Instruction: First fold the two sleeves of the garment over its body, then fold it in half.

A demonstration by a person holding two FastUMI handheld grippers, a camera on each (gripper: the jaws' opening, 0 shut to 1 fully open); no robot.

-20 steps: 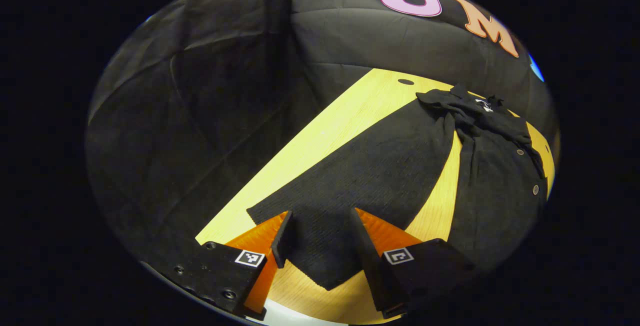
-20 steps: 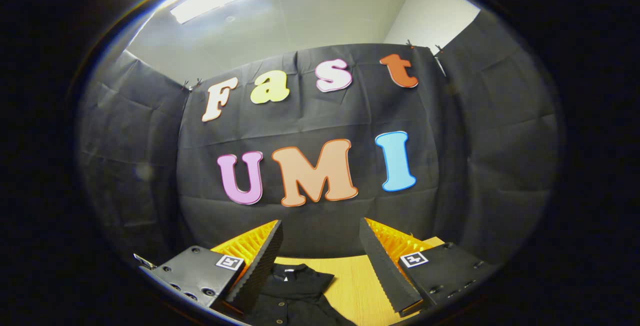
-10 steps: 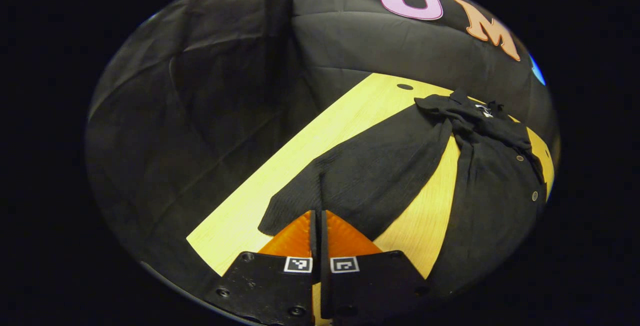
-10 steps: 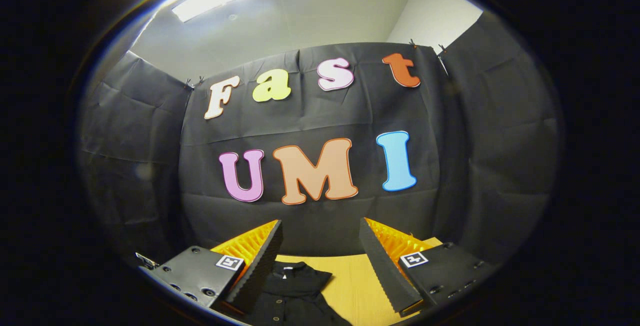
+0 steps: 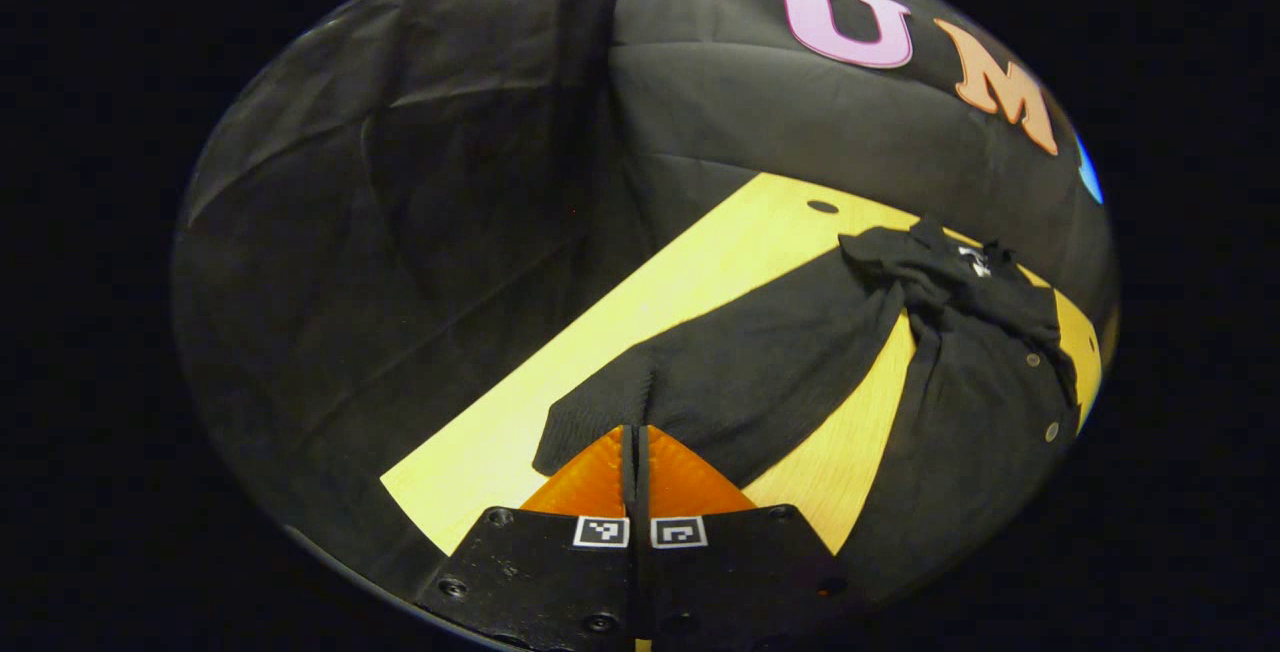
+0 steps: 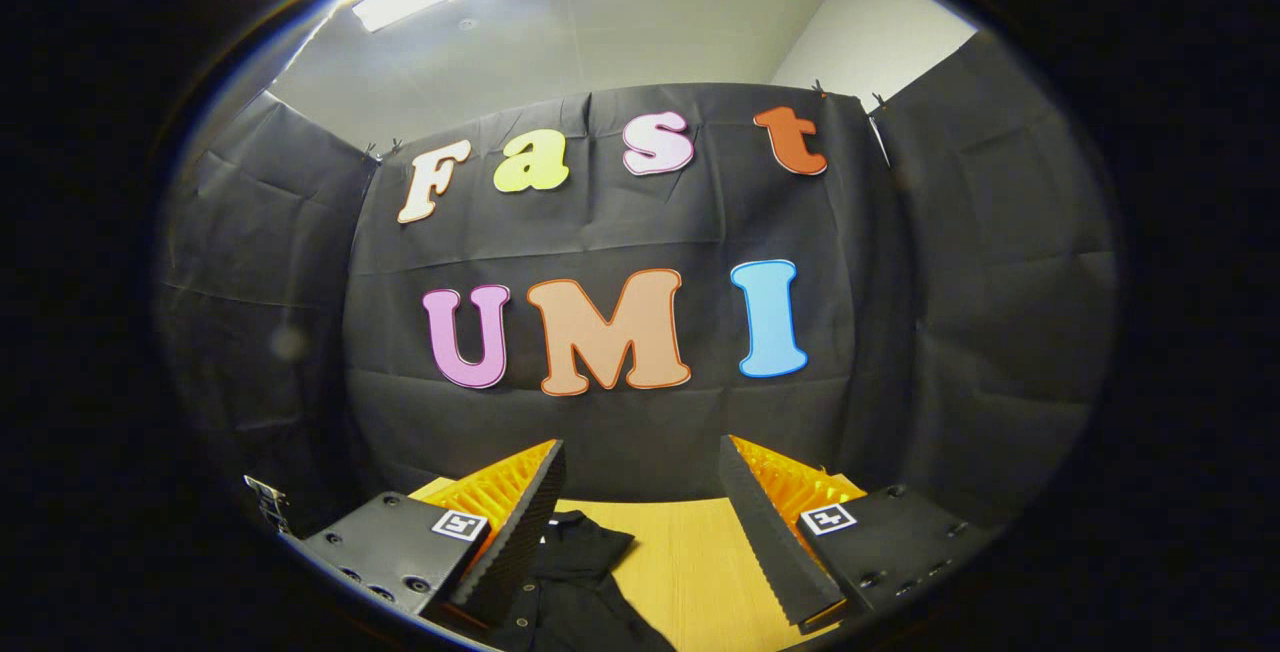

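A black buttoned garment [image 5: 980,402] lies on the wooden table [image 5: 690,272], its collar at the far end. One long sleeve [image 5: 760,362] stretches from the shoulder toward me across the table. My left gripper [image 5: 636,429] is shut on the cuff end of that sleeve, the cloth bunching and rising a little at the fingertips. In the right gripper view, the right gripper [image 6: 640,477] stands open above the table, with nothing between its fingers. Below it the garment's collar and button placket [image 6: 575,577] show at the lower left.
The table's left edge [image 5: 560,332] runs diagonally beside the sleeve, with a small dark hole [image 5: 822,206] near its far corner. Black cloth walls surround the table on all sides. Bare wood [image 6: 690,572] lies right of the garment.
The left gripper went from open around the sleeve cuff to shut on it, and the cuff has bunched and lifted slightly. The right gripper stayed open, drifting a little.
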